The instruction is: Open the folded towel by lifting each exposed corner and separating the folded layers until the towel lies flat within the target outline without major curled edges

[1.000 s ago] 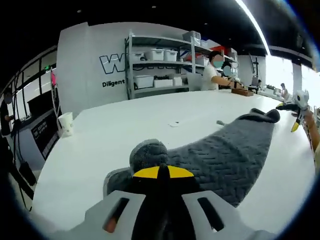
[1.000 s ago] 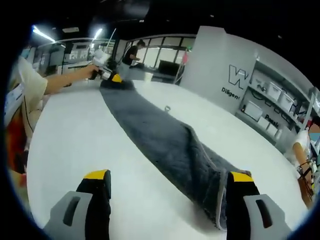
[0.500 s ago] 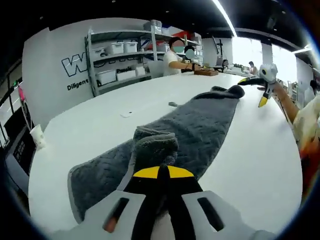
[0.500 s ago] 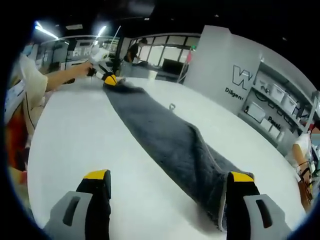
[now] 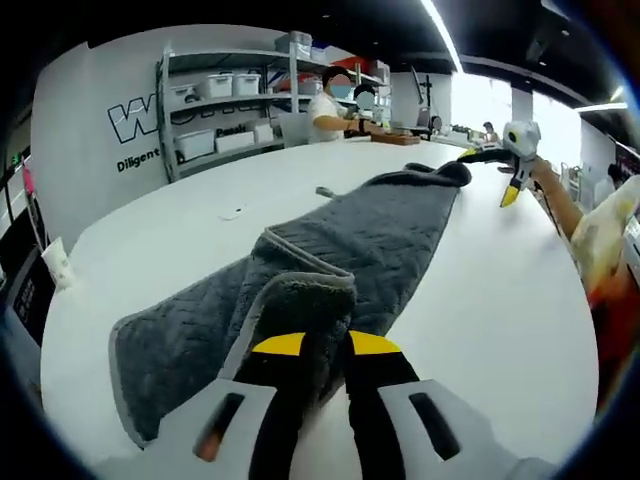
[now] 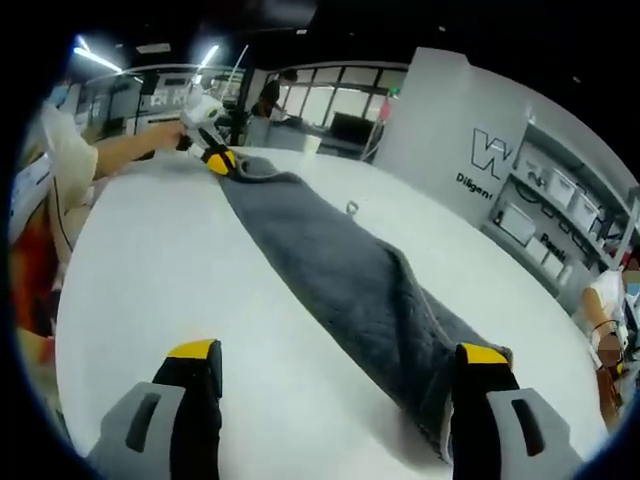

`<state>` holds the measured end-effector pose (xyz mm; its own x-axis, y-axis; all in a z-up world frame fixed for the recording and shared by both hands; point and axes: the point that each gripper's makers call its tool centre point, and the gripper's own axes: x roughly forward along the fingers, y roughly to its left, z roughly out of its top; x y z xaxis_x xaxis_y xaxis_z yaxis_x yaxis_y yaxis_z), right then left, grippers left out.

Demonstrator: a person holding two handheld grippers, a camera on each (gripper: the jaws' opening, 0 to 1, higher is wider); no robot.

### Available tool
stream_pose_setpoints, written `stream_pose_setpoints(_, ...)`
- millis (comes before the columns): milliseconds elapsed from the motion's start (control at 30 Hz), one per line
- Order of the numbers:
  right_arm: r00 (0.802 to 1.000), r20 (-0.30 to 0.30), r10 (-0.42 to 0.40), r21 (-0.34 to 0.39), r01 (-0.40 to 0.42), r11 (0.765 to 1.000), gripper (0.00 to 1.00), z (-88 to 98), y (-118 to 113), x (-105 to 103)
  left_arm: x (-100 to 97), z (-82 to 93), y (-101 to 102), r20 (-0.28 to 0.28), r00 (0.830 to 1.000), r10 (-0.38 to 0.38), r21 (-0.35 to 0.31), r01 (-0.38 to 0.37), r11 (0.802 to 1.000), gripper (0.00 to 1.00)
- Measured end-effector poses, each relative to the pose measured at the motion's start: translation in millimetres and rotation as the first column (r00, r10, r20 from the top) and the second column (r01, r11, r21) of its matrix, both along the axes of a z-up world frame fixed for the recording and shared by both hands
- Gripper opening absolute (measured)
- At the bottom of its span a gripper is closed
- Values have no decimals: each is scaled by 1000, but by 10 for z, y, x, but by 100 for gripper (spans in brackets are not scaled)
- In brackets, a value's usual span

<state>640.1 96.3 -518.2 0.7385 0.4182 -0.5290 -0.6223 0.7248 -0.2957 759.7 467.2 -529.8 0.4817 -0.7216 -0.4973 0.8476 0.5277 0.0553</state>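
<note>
Towel (image 5: 370, 235) stretched longer on white table (image 6: 150, 260); shelving (image 5: 225, 95) behind

Dark grey towel (image 5: 370, 240) stretches long and narrow across the white tabletop (image 5: 500, 300), lengthwise fold intact, near corner lifted and bunched.

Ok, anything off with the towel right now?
Yes. The towel lies in a long, doubled strip on the table. The left gripper pinches one bunched, curled end; the open right gripper straddles the other.
</note>
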Motion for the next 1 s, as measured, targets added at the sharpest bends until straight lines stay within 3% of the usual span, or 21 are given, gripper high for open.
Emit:
stream_pose_setpoints(133, 1000, -10, 5, -3, -5, 1000, 96, -15, -2, -26, 7, 250, -9, 108, 994, -3, -40, 8, 999, 13)
stream_pose_setpoints(233, 1000, -20, 6, -6, -6, 1000, 97, -54, -4, -31, -30, 404, -18, 149, 989, -2, -67, 12, 998, 15)
stream_pose_setpoints(333, 1000, -26, 2, -8, -2, 1000, 97, -75, -14, -30, -14, 529, -17, 194, 981, 19, -84, -3, 996, 31)
stream_pose_setpoints(433, 1000, -26, 4, 3, -4, 1000, 98, -75, 9, -32, 78, 543, -5, 209, 978, 26, -79, -10, 997, 42)
stream_pose_setpoints(533, 1000, -23, 9, 7, -9, 1000, 98, -67, 33, -36, 195, 413, 35, 124, 990, 63, -89, -52, 995, 52)
stream_pose_setpoints(633, 1000, -22, 14, 3, -14, 1000, 98, -56, 45, -50, 348, 296, 69, 83, 993, 83, -78, -76, 994, 59)
stream_pose_setpoints(767, 1000, -22, 11, -2, -11, 1000, 98, -47, 25, -58, 450, 235, 54, 55, 994, 89, -67, -85, 994, 55)
stream_pose_setpoints(833, 1000, -22, 7, -3, -7, 1000, 98, -45, 5, -67, 398, 233, -38, 3, 999, 39, -105, -39, 994, 49)
stream_pose_setpoints(1000, 1000, -27, -4, -3, 4, 1000, 98, -72, -36, -70, 332, 203, -108, -13, 1000, -11, -103, 9, 995, 32)
